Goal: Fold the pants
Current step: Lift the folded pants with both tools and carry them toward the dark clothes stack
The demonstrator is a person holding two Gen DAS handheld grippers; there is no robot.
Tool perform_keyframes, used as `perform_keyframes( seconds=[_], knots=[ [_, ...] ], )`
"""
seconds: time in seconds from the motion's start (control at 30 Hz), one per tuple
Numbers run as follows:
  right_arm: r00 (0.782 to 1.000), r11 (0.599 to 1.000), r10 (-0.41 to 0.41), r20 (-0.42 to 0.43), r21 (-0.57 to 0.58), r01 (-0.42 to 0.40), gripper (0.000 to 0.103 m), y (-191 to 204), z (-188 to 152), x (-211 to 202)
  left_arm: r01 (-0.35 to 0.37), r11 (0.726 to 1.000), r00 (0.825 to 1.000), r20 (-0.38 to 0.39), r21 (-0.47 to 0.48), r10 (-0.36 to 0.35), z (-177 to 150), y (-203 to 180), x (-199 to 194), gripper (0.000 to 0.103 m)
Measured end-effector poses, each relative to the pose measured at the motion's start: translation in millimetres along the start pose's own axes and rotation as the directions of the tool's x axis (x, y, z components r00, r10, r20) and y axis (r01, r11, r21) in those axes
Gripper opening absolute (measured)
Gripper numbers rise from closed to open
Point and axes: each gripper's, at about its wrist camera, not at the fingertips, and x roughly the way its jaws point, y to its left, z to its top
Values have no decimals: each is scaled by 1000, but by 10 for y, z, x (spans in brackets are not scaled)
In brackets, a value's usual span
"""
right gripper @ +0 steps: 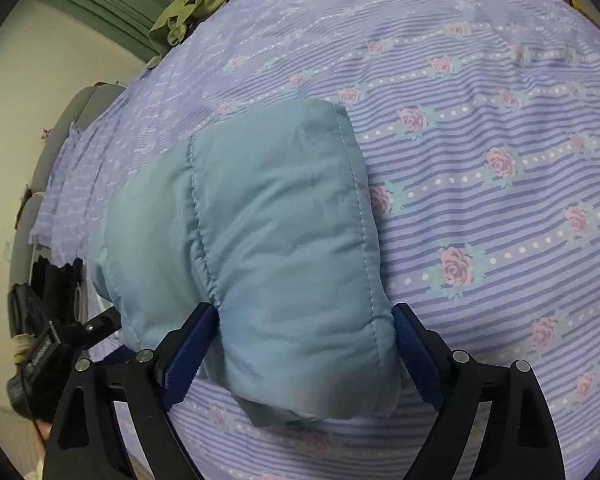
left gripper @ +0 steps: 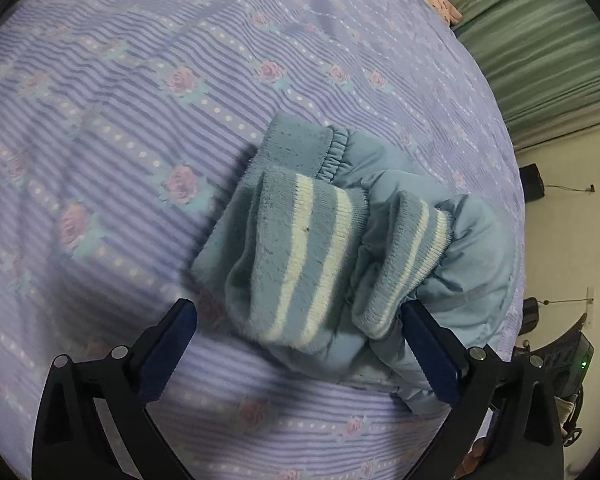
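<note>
Light blue padded pants [left gripper: 340, 240] lie folded in a thick bundle on a purple striped bedspread [left gripper: 120, 120] with pink roses. The striped ribbed cuffs [left gripper: 308, 256] lie on top, next to the elastic waistband [left gripper: 332, 152]. My left gripper [left gripper: 300, 312] is open, its jaws wide apart on either side of the cuffs. In the right wrist view the smooth quilted side of the pants [right gripper: 268, 240] fills the middle. My right gripper [right gripper: 304, 316] is open, with its blue pads [right gripper: 416, 356] spread around the bundle's near end.
The bedspread [right gripper: 500, 160] stretches far around the pants. An olive green garment [right gripper: 204, 0] lies at the bed's far edge. A green curtain [left gripper: 540, 40] hangs beyond the bed. Dark gear [left gripper: 572, 364] sits on the floor beside it.
</note>
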Motion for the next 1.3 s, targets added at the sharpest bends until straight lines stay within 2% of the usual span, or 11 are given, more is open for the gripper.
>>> perform_keyframes(
  seconds=[0.13,0.23,0.4,0.53,0.73,0.87,0.97,1.1,1.3],
  knots=[
    [1000,1000,2,3,-2,-2,88,14,55,77,35,999,999,-20,13,-34,136,-24,154,103],
    [1000,1000,7,2,-9,-7,88,46,116,142,82,996,996,-16,-41,-82,167,50,239,103],
    [1000,1000,20,4,1,-20,88,63,169,242,119,989,993,5,-92,-119,129,81,266,102],
    [1000,1000,16,11,12,-16,86,112,158,244,124,985,992,-4,-118,-125,116,80,181,84],
    [1000,1000,-8,3,-30,8,71,234,164,172,48,998,999,24,-33,-48,73,-81,16,68],
    [1000,996,-29,12,-86,29,59,330,158,63,-16,998,999,49,60,13,69,-271,-93,62],
    [999,993,-37,36,-115,41,54,421,128,-78,-49,993,996,75,109,41,82,-419,-167,58],
    [996,988,-40,86,-143,52,53,529,52,-330,-72,982,992,118,175,52,-7,-566,-363,56],
    [988,986,-19,156,-158,44,53,599,-102,-843,-59,964,981,191,259,9,-241,-844,-811,56]
  ],
)
